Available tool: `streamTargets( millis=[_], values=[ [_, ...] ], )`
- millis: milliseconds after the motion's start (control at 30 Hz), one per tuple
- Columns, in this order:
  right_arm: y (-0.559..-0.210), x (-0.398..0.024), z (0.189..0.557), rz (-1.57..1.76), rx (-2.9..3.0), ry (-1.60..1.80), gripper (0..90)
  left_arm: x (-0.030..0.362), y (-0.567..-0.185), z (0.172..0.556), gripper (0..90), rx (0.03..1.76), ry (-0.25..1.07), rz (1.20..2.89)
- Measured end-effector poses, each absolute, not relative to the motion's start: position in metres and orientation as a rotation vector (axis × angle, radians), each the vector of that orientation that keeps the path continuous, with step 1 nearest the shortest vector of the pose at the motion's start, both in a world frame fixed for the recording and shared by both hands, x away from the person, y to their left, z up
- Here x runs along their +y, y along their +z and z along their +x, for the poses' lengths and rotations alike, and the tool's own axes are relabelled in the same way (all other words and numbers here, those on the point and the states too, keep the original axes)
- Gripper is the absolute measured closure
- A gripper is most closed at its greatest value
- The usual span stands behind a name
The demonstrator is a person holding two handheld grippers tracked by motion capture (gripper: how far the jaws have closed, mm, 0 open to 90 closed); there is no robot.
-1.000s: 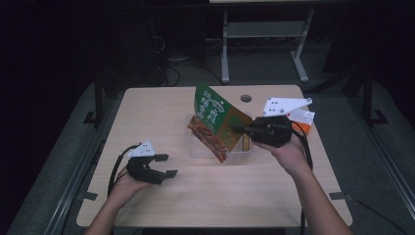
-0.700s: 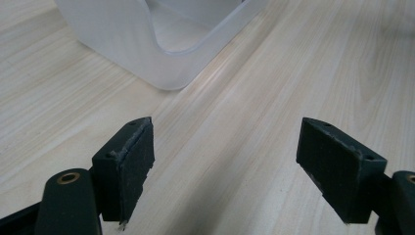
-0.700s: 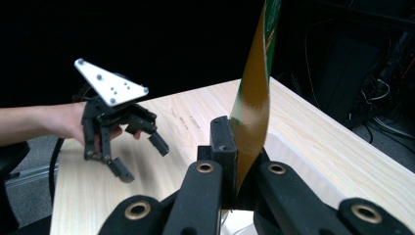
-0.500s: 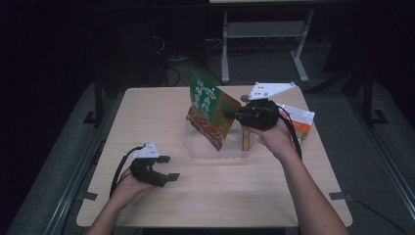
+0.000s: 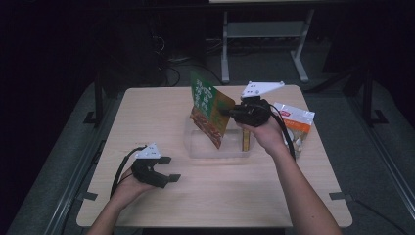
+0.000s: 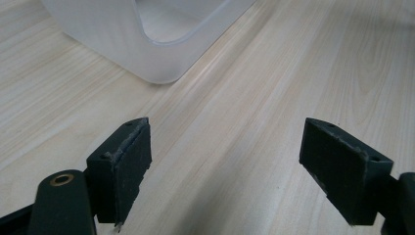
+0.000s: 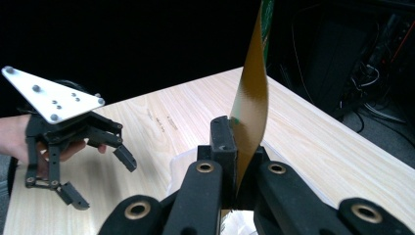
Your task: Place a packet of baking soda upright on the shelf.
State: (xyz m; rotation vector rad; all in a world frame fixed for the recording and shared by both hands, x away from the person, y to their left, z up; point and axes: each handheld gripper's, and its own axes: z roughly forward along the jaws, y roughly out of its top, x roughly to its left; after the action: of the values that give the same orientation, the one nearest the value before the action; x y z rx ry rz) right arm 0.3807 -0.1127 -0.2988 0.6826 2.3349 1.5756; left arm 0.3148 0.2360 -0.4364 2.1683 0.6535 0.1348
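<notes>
Up over the clear tub [image 5: 215,149], the snack bag [image 5: 209,107] hangs edge-on in the right gripper [image 5: 230,112], whose jaws are clamped on its side. Its long axis runs steeply, top toward the far side of the tub, bottom corner dipping into it. Near the tub's left front corner, the left gripper [image 5: 166,169] rests with jaws spread apart, having just been opening, nothing between them.

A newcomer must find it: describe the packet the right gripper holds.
At the middle of the wooden table sits a clear plastic bin. Above it, the right gripper pinches a flat green-and-brown packet, tilted on edge, unlike the orange-and-white packet lying flat nearby.
</notes>
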Motion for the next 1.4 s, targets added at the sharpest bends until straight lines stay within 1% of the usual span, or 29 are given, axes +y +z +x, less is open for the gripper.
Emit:
streamTargets(
  millis=[433, 567, 633, 800, 900, 1000, 1200, 1233, 1400],
  values=[
    [-0.327, -0.101, 0.39, 0.733, 2.375, 1.523, 89.9, 0.233, -0.439, 0.315, 18.8, 0.641, 0.126, 2.196],
    [-0.334, -0.098, 0.39, 0.754, 2.396, 1.52, 88.2, 0.232, -0.44, 0.315, 18.8, 0.636, 0.117, 2.203],
    [-0.336, -0.095, 0.389, 0.756, 2.407, 1.499, 84.0, 0.232, -0.441, 0.315, 18.8, 0.637, 0.111, 2.207],
    [-0.335, -0.098, 0.385, 0.774, 2.389, 1.482, 62.0, 0.231, -0.441, 0.315, 18.7, 0.633, 0.109, 2.209],
    [-0.332, -0.106, 0.381, 0.784, 2.374, 1.468, 56.1, 0.231, -0.441, 0.315, 18.6, 0.631, 0.107, 2.216],
    [-0.329, -0.119, 0.376, 0.792, 2.364, 1.456, 53.2, 0.23, -0.442, 0.316, 18.4, 0.635, 0.103, 2.214],
    [-0.324, -0.142, 0.366, 0.798, 2.349, 1.425, 50.2, 0.228, -0.443, 0.315, 18.2, 0.636, 0.098, 2.215],
    [-0.323, -0.151, 0.361, 0.794, 2.34, 1.394, 49.0, 0.228, -0.444, 0.315, 18.1, 0.636, 0.097, 2.217],
    [-0.325, -0.175, 0.353, 0.843, 2.317, 1.362, 47.9, 0.228, -0.444, 0.315, 17.9, 0.636, 0.097, 2.221]
  ],
)
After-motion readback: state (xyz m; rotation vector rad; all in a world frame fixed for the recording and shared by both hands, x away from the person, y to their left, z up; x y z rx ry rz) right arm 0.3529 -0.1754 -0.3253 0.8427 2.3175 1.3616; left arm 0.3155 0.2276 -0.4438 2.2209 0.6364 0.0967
